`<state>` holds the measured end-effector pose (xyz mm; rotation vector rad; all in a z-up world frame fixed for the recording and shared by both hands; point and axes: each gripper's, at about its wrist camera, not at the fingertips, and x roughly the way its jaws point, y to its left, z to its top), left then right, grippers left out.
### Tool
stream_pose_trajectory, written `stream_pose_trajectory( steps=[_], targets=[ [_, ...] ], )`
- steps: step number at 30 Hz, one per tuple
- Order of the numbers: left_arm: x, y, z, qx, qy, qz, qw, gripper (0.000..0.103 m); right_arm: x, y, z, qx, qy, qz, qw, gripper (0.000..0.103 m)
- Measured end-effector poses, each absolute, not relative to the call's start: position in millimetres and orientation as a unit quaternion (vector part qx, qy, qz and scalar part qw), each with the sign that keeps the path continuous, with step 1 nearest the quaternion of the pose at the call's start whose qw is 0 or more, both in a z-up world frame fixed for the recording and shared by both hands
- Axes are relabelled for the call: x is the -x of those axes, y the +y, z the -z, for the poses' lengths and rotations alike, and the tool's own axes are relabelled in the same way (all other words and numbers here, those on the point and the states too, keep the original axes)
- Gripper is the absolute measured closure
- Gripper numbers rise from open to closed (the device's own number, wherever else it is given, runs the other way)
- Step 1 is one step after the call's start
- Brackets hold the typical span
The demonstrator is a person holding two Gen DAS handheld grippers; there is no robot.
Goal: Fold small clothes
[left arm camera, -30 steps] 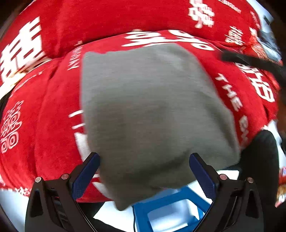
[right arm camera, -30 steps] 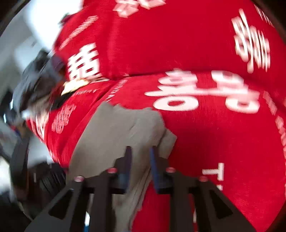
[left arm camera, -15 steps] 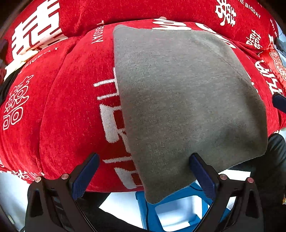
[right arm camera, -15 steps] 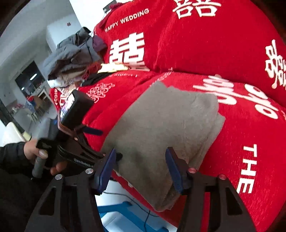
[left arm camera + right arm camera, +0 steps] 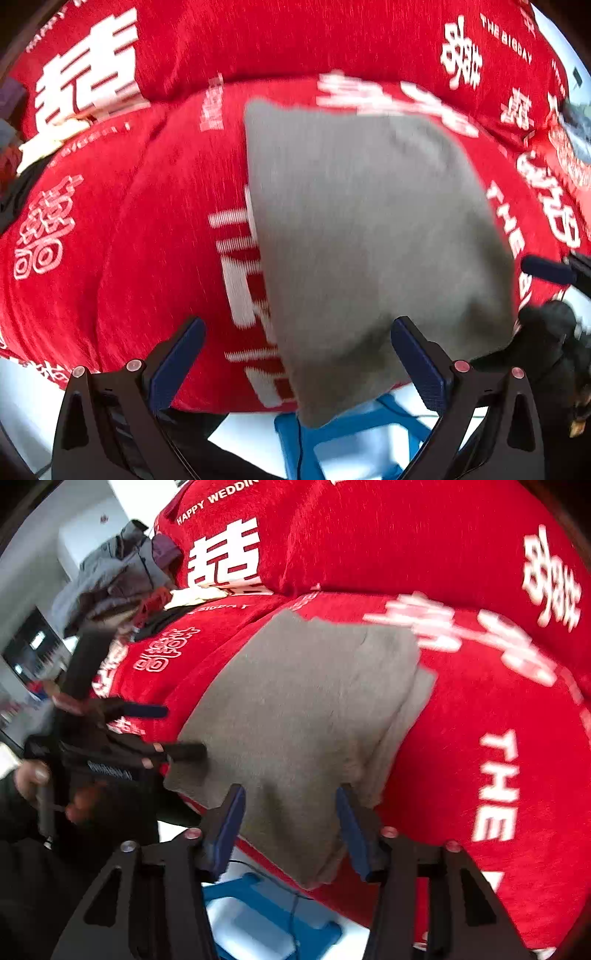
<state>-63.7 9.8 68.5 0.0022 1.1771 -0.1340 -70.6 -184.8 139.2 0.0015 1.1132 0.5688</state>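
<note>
Folded grey cloth [image 5: 303,716] lies flat on the red cushion [image 5: 480,738], its near edge overhanging; left gripper [image 5: 295,354] and right gripper [image 5: 290,827], jaws released, hover beside it, likely poised for another fold.

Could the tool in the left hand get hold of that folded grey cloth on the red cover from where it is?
Probably yes. The left tool is open, the folded grey knit cloth lies right ahead on the red printed cover, and nothing stands between.

You're in a home living room: a sofa under a red wedding-print cover [image 5: 461,738], clothes heaped [image 5: 110,587] at its far end.
</note>
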Motion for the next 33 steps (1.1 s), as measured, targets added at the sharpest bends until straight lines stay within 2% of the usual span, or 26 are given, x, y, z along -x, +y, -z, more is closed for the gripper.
stream_pose_trajectory(
  steps=[8,10,15,33],
  targets=[
    [56,1,-93,-0.013,0.532,0.026,0.846,0.002,58,-171,-171,0.045,0.519,-0.2,0.83,0.04],
    [56,-1,-94,-0.013,0.53,0.026,0.847,0.002,57,-168,-177,0.051,0.516,-0.195,0.832,0.032],
    [59,1,-98,-0.001,0.509,-0.005,0.861,0.002,53,-156,-177,0.082,0.532,-0.161,0.827,0.031],
    [42,-11,-59,0.003,0.591,0.016,0.806,0.002,35,-149,-141,0.119,0.605,-0.097,0.781,0.031]
  ],
)
